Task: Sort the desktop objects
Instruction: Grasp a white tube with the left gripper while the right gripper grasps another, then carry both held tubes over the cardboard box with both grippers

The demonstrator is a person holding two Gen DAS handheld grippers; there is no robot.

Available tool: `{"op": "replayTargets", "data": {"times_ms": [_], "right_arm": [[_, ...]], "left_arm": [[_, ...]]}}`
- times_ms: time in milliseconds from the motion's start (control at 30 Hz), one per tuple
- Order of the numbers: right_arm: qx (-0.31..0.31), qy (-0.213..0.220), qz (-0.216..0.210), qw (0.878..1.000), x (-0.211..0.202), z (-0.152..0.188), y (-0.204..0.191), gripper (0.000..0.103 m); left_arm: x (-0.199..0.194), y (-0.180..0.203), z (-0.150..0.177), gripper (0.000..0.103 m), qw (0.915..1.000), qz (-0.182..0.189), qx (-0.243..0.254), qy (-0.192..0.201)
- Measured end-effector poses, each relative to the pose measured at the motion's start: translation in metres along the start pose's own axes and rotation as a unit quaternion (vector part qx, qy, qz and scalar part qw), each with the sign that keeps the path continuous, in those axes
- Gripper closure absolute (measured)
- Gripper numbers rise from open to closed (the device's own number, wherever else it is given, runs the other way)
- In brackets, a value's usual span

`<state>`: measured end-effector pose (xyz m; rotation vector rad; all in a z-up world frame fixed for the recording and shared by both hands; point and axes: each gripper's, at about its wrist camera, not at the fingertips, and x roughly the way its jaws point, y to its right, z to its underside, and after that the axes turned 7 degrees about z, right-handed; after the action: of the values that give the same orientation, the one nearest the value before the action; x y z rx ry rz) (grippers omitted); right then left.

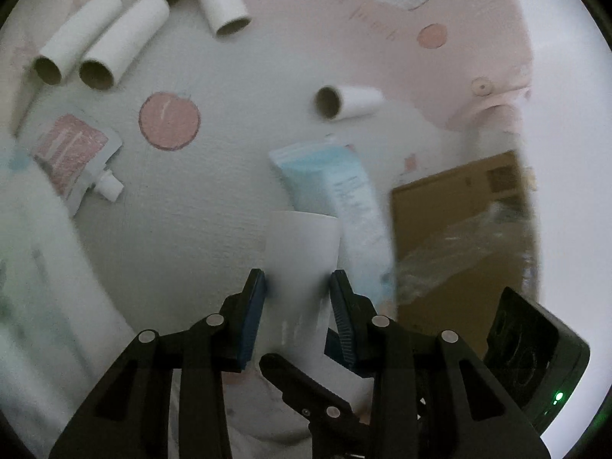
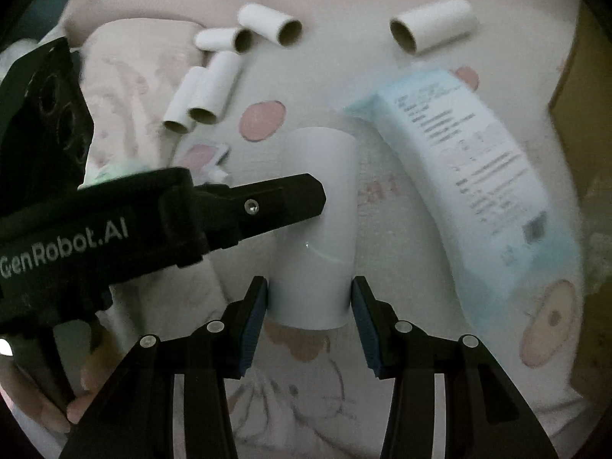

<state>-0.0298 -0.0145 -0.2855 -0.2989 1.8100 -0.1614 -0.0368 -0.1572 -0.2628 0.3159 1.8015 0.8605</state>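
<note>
Spanning both grippers, the white tube (image 2: 317, 229) hangs gripped.

A home, soft pink cartoon-print blanket (image 2: 313, 401), cardboard box (image 1: 459, 222) beside it

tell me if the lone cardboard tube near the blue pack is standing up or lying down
Lying down. The lone tube rests on its side on the cloth, its open end facing sideways, apart from the blue pack; the right wrist view shows it the same way.
</note>
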Motion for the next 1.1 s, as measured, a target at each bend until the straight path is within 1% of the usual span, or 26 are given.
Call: {"op": "replayTargets", "data": {"times_ms": [67, 100, 200, 333, 433, 467, 533, 567, 667, 767, 967, 1000, 1033, 1100], "right_arm": [[-0.016, 0.026, 0.006, 1.000, -0.021, 0.002, -0.008, 0.060], [-0.025, 0.039, 0.010, 0.999, -0.031, -0.007, -0.016, 0.060], [-0.036, 0.068, 0.014, 0.997, -0.056, 0.002, -0.025, 0.060], [-0.045, 0.110, 0.017, 0.993, -0.086, 0.004, -0.035, 0.060], [-0.044, 0.142, 0.021, 0.989, -0.115, 0.010, -0.028, 0.060], [-0.043, 0.149, 0.022, 0.988, -0.114, 0.004, -0.040, 0.060], [-0.040, 0.167, 0.024, 0.985, -0.134, 0.004, -0.029, 0.060], [-0.038, 0.178, 0.026, 0.983, -0.138, -0.004, -0.021, 0.060], [-0.037, 0.200, 0.039, 0.978, -0.157, -0.009, -0.015, 0.060], [-0.036, 0.213, 0.053, 0.975, -0.175, -0.011, -0.007, 0.060], [-0.030, 0.230, 0.088, 0.969, -0.199, -0.025, 0.022, 0.060], [-0.028, 0.231, 0.093, 0.968, -0.202, -0.027, 0.028, 0.060], [-0.024, 0.231, 0.097, 0.968, -0.206, -0.031, 0.036, 0.060], [-0.019, 0.221, 0.103, 0.970, -0.213, -0.039, 0.055, 0.060]], "left_arm": [[-0.013, 0.015, 0.006, 0.064, 0.9999, 0.010, 0.006, 0.009], [-0.021, 0.020, 0.008, 0.064, 0.9998, 0.014, 0.010, 0.012], [-0.040, 0.046, 0.012, 0.064, 0.9989, 0.021, 0.031, 0.029], [-0.062, 0.086, 0.015, 0.064, 0.9952, 0.021, 0.079, 0.055], [-0.066, 0.119, 0.012, 0.064, 0.9916, 0.022, 0.111, 0.061], [-0.070, 0.128, 0.012, 0.064, 0.9902, 0.023, 0.121, 0.065], [-0.073, 0.143, 0.011, 0.064, 0.9875, 0.028, 0.137, 0.074], [-0.074, 0.150, 0.010, 0.064, 0.9864, 0.031, 0.141, 0.078], [-0.074, 0.172, 0.009, 0.064, 0.9834, 0.038, 0.157, 0.083], [-0.067, 0.190, 0.003, 0.064, 0.9809, 0.050, 0.172, 0.076], [-0.042, 0.236, -0.014, 0.064, 0.9767, 0.085, 0.191, 0.047], [-0.035, 0.244, -0.017, 0.064, 0.9761, 0.089, 0.194, 0.040], [-0.024, 0.256, -0.022, 0.064, 0.9765, 0.091, 0.194, 0.025], [-0.008, 0.268, -0.029, 0.064, 0.9785, 0.093, 0.184, 0.004]]}}
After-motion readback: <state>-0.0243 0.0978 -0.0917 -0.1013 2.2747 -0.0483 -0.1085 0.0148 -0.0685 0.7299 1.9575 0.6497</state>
